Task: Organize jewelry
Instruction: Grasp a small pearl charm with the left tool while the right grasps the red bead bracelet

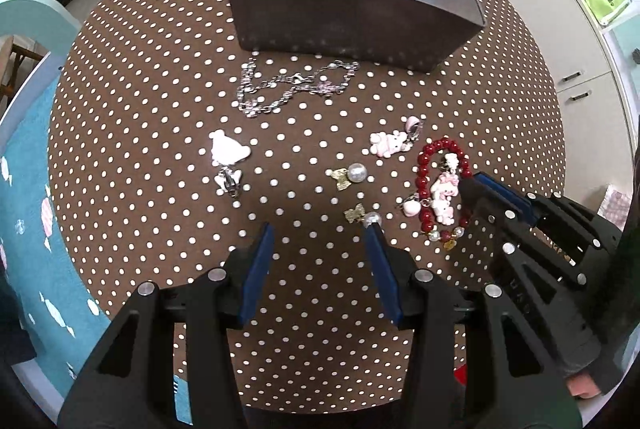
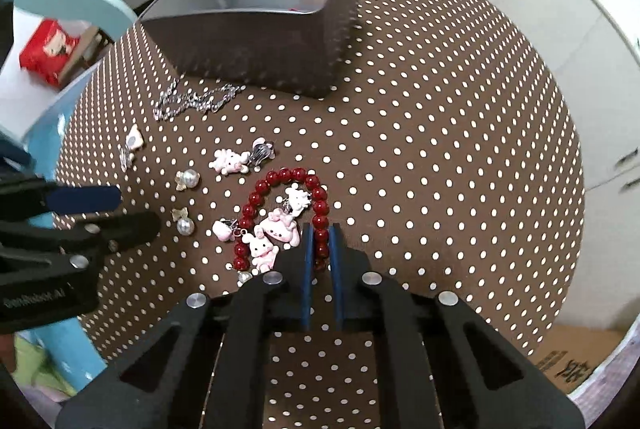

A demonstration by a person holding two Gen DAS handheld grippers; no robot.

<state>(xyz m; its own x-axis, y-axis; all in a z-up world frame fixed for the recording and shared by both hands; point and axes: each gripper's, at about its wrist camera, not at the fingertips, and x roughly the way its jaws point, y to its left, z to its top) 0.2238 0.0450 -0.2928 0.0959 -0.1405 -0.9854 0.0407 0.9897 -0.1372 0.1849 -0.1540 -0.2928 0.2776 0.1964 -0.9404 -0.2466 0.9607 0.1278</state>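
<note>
The right gripper (image 2: 321, 243) pinches the red bead bracelet (image 2: 288, 215) on the dotted table (image 2: 440, 149); the left gripper (image 1: 320, 233) hovers spread beside it. Two pearl earrings (image 1: 348, 177) (image 1: 362, 216), three pink charms and one silver chain (image 1: 292, 87) lie nearby. The metal box (image 1: 352, 21) holds what may be red cord.

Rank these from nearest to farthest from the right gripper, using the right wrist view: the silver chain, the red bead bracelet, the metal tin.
1. Red bead bracelet: between the fingers of the right gripper.
2. Silver chain: farther off, up and left on the table.
3. Metal tin: farthest, at the far side beyond the chain.
</note>
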